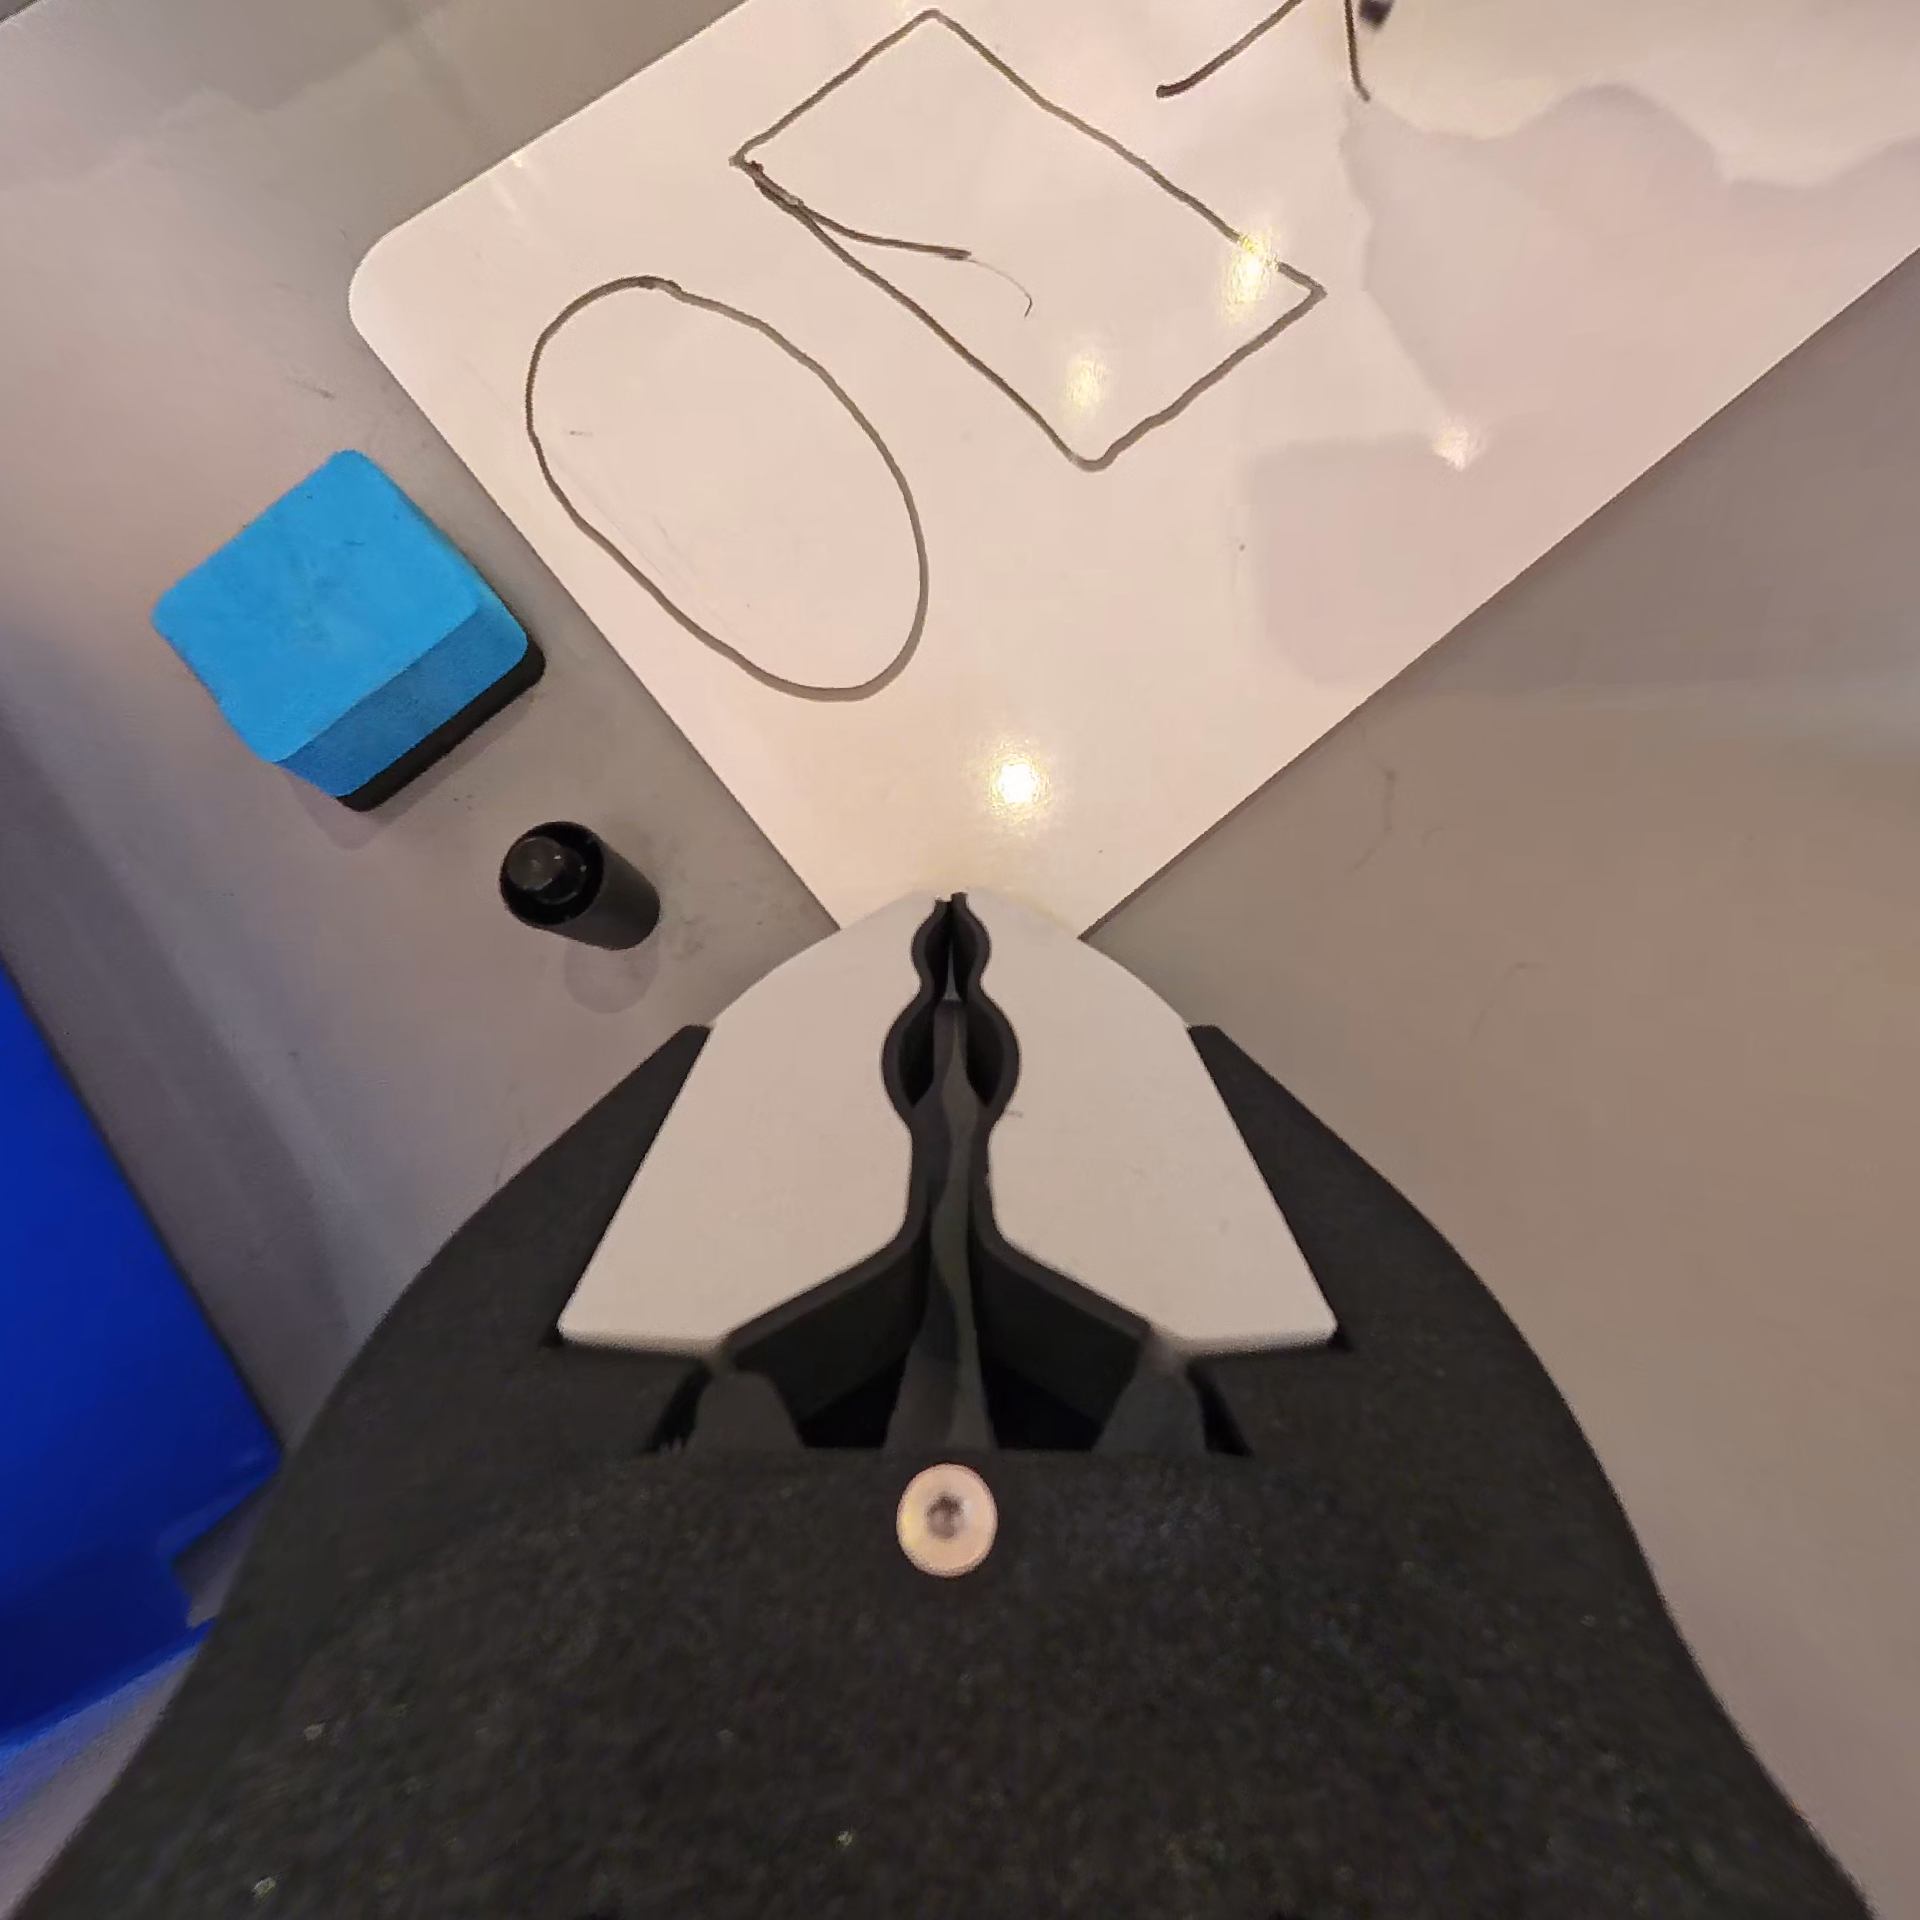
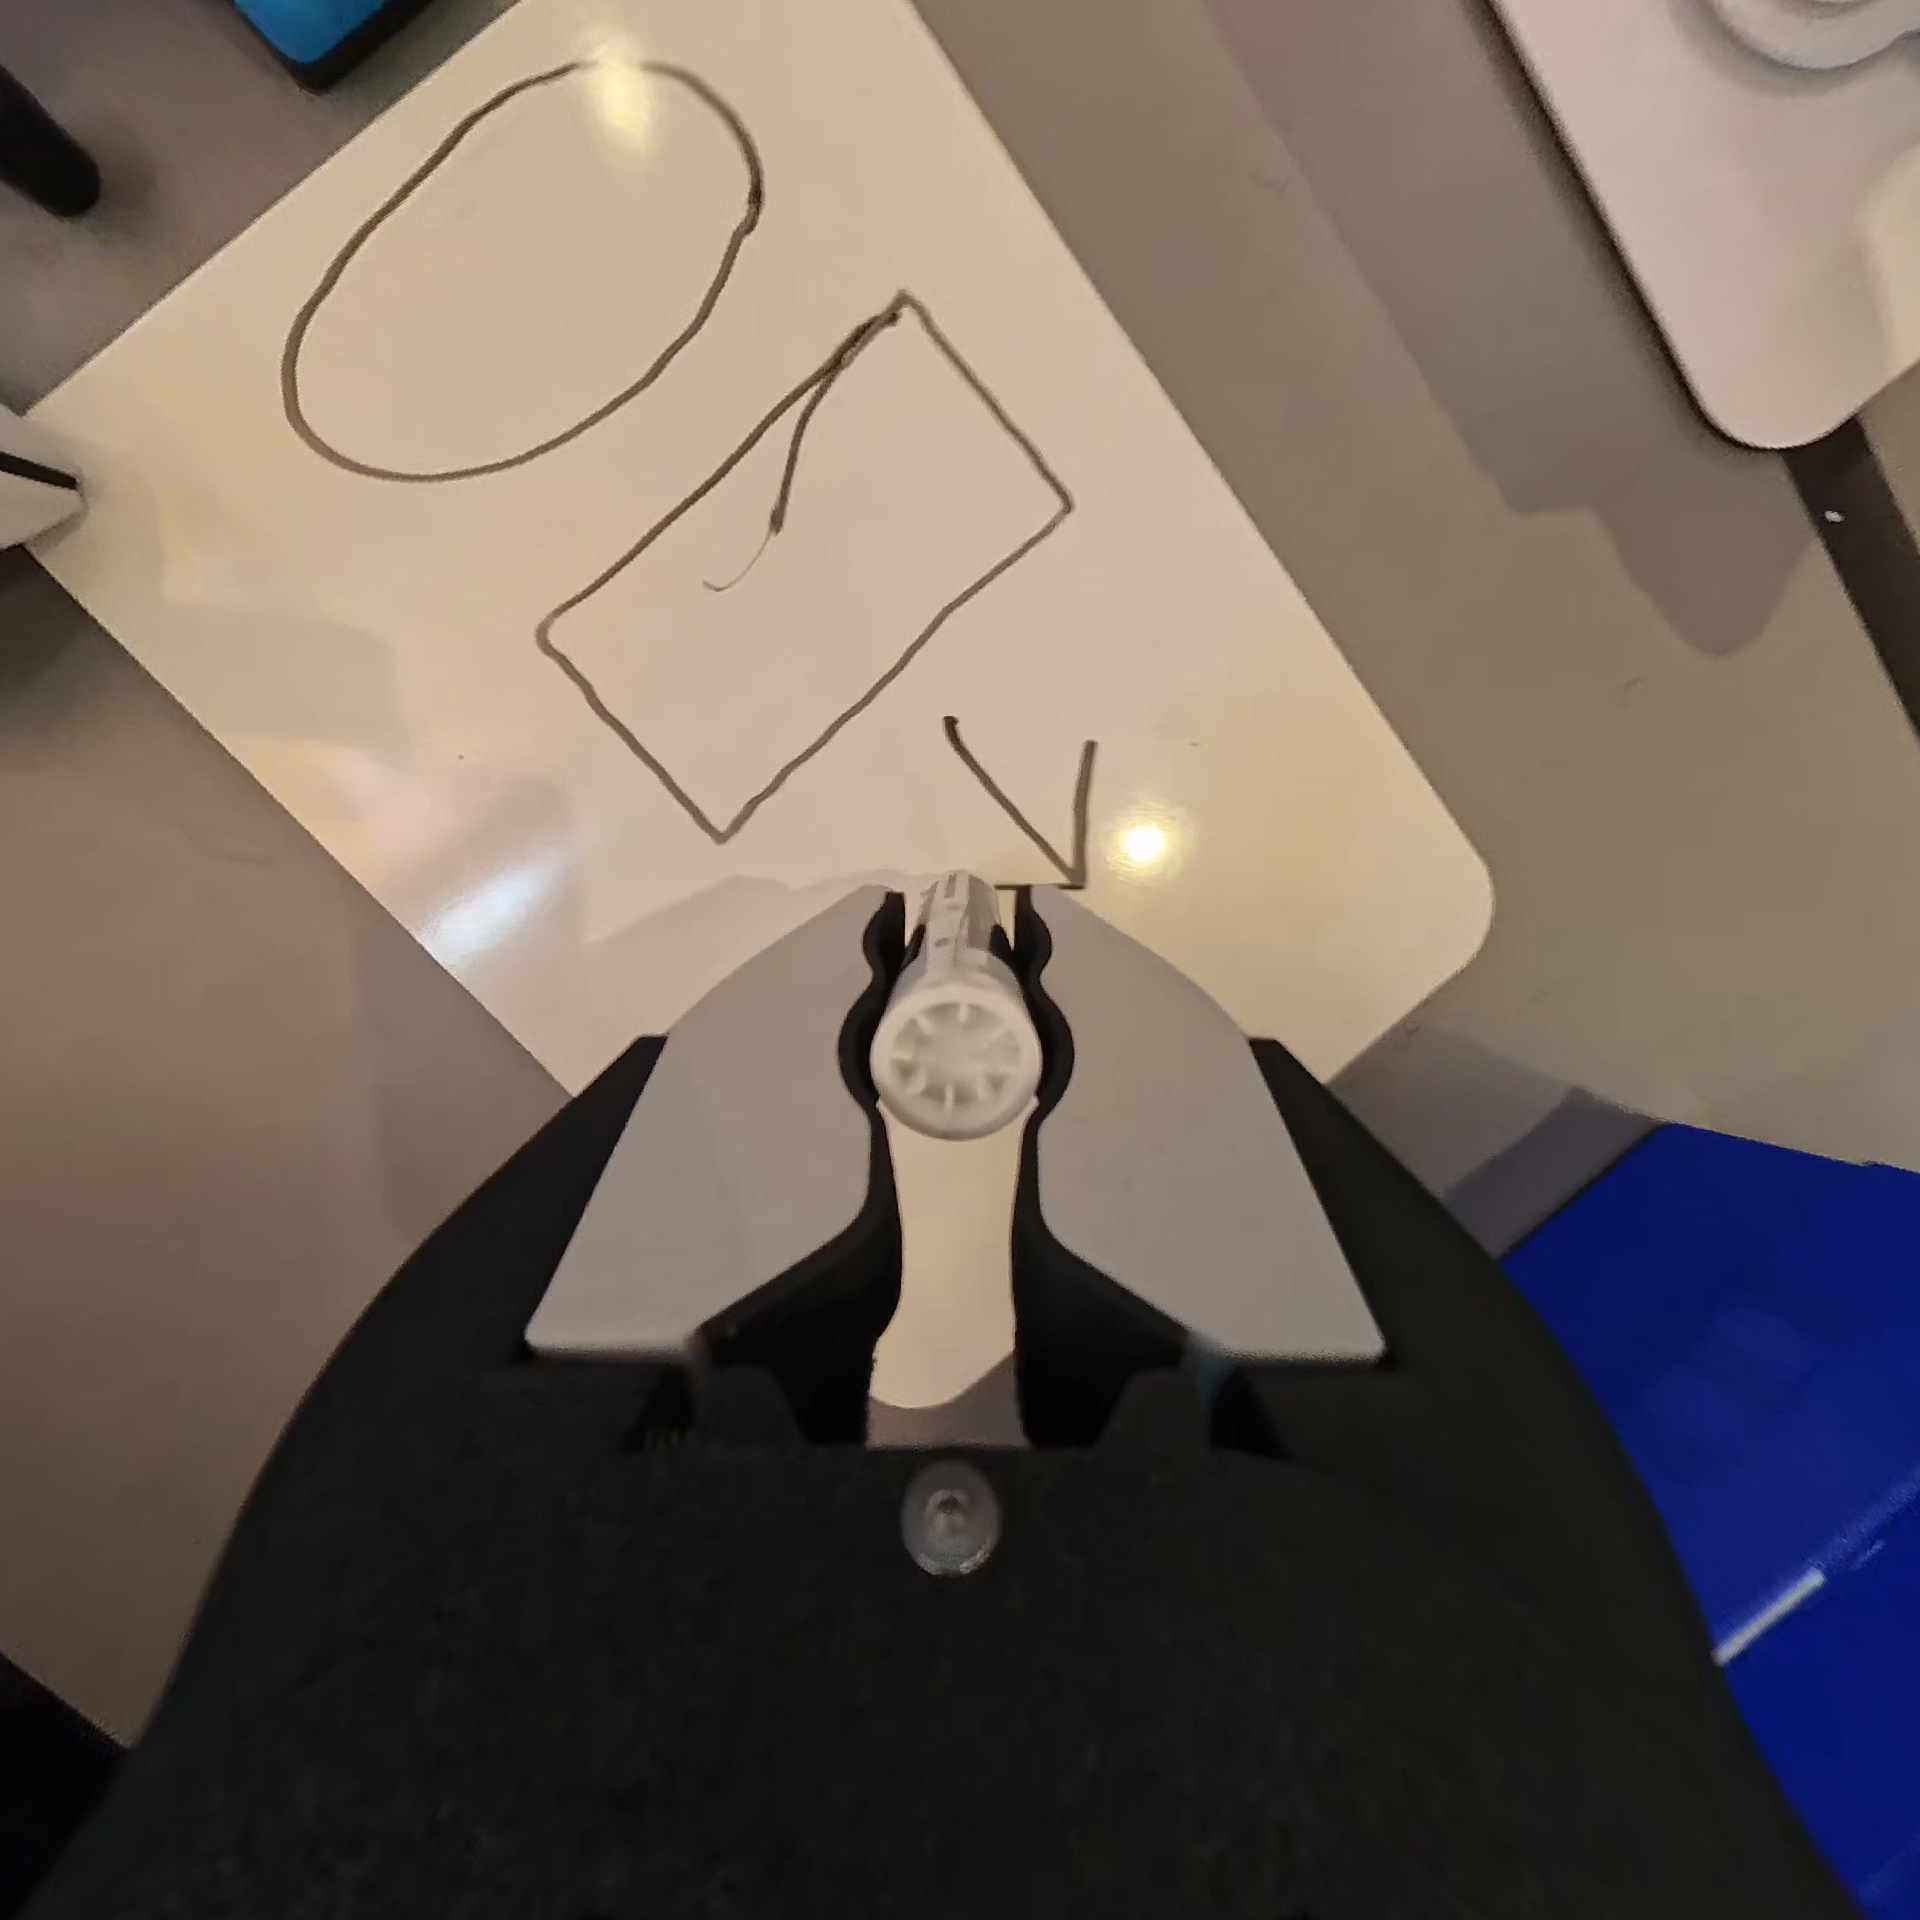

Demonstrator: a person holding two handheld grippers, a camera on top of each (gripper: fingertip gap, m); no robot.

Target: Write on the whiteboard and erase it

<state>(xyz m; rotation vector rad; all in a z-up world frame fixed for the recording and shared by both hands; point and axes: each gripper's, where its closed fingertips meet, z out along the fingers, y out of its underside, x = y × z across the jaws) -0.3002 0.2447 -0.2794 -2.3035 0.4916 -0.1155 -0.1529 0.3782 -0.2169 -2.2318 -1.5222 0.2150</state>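
Observation:
A white whiteboard (image 1: 1039, 644) lies flat on the grey table; it also shows in the right wrist view (image 2: 1247, 644). It bears a drawn oval (image 2: 520, 270), a rectangle (image 2: 810, 561) and part of a third shape (image 2: 1049, 821). My right gripper (image 2: 956, 899) is shut on a white marker (image 2: 956, 1049), whose tip is hidden against the board at the third shape. My left gripper (image 1: 954, 902) is shut and empty, over the board's near corner. A blue eraser (image 1: 338, 623) with a black base and a black marker cap (image 1: 577, 883) lie left of the board.
A blue object (image 1: 94, 1299) sits at the table's left edge and shows at the right in the right wrist view (image 2: 1745, 1403). A white object (image 2: 1704, 208) lies beyond the board's far side. The left gripper's tip (image 2: 31, 478) shows at that view's left edge.

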